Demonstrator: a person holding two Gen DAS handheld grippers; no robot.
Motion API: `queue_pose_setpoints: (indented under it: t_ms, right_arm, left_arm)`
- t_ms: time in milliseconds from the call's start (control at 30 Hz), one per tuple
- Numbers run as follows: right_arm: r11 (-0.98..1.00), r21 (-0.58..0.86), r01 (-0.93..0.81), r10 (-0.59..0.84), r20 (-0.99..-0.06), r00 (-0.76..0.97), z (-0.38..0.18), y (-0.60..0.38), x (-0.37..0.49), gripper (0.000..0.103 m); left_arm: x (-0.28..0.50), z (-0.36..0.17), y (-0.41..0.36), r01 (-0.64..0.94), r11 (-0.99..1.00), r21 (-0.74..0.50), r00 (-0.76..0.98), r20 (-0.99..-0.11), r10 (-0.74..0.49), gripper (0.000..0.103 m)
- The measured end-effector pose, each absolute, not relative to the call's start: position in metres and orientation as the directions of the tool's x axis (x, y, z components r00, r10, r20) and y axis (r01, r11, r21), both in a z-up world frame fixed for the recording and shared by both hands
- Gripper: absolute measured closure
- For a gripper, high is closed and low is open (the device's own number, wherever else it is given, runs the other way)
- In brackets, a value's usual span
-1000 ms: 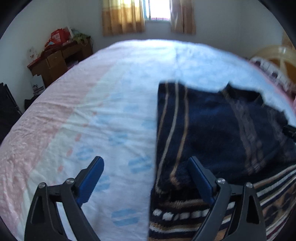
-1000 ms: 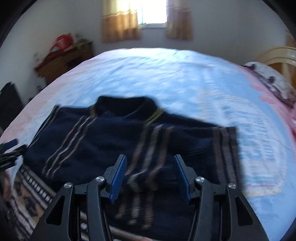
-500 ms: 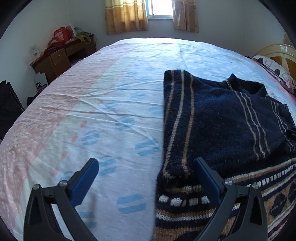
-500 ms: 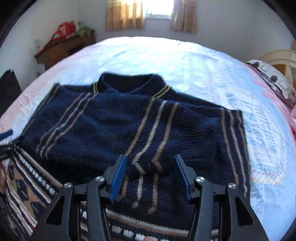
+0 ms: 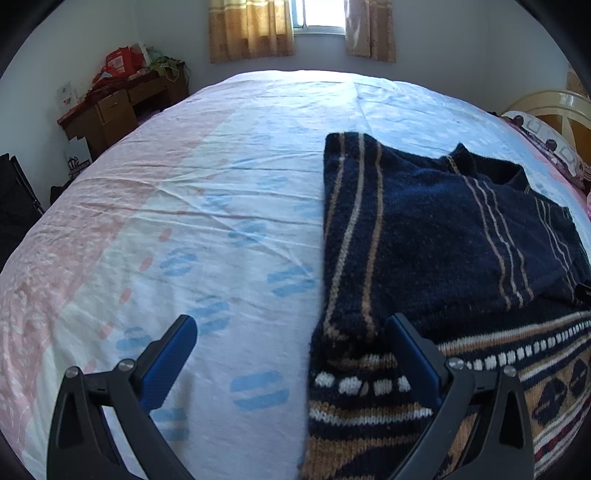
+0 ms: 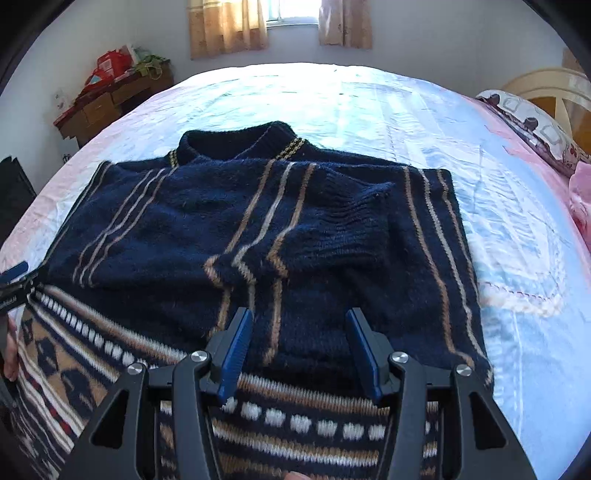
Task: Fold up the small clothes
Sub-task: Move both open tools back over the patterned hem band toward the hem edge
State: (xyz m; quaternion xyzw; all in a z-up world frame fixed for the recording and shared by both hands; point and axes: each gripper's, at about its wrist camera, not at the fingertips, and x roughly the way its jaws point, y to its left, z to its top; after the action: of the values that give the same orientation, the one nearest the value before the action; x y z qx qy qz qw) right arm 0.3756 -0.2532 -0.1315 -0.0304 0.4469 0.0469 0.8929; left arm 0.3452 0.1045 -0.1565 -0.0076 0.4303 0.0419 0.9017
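Across the bed our parted left gripper and right gripper overhang the fuzzy, striped knit sweater.

A navy striped sweater lies flat on the pastel-sheeted bed.

A navy knit sweater with tan stripes lies flat on the bed, collar toward the window. Both sleeves are folded in across the chest, the ribbed cuff lying on top near the middle. The right gripper hangs over the patterned hem, its blue-padded jaws spread apart and holding nothing. The left gripper's tip shows at the sweater's left edge. A cluttered wooden desk stands against the far-left wall.
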Motion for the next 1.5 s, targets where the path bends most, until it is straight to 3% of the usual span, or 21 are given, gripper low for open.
queue_pose_setpoints:
  t_ms: [167,367,1167,1500]
  right_arm:
    - [0.996,-0.005,-0.087,0.049,-0.795,0.605,-0.127,-0.264,0.360,0.049]
    - [0.992,-0.028,-0.125,0.055,-0.790,0.610,-0.124,-0.265,0.319,0.049]
    - [0.989,-0.073,-0.132,0.031,-0.756,0.654,-0.119,-0.258,0.218,0.049]
    - [0.987,-0.083,-0.137,0.027,-0.757,0.653,-0.119,-0.256,0.175,0.049]
  left_arm:
    - [0.331,-0.157,0.103,-0.088,0.994,0.060,0.595,-0.797,0.100,0.000]
    - [0.303,-0.144,0.107,-0.076,0.997,0.023,0.628,-0.775,0.065,0.000]
    - [0.210,-0.117,0.082,0.053,0.997,0.061,0.693,-0.721,0.007,0.000]
    - [0.172,-0.125,0.078,0.088,0.993,0.073,0.676,-0.737,-0.006,0.000]
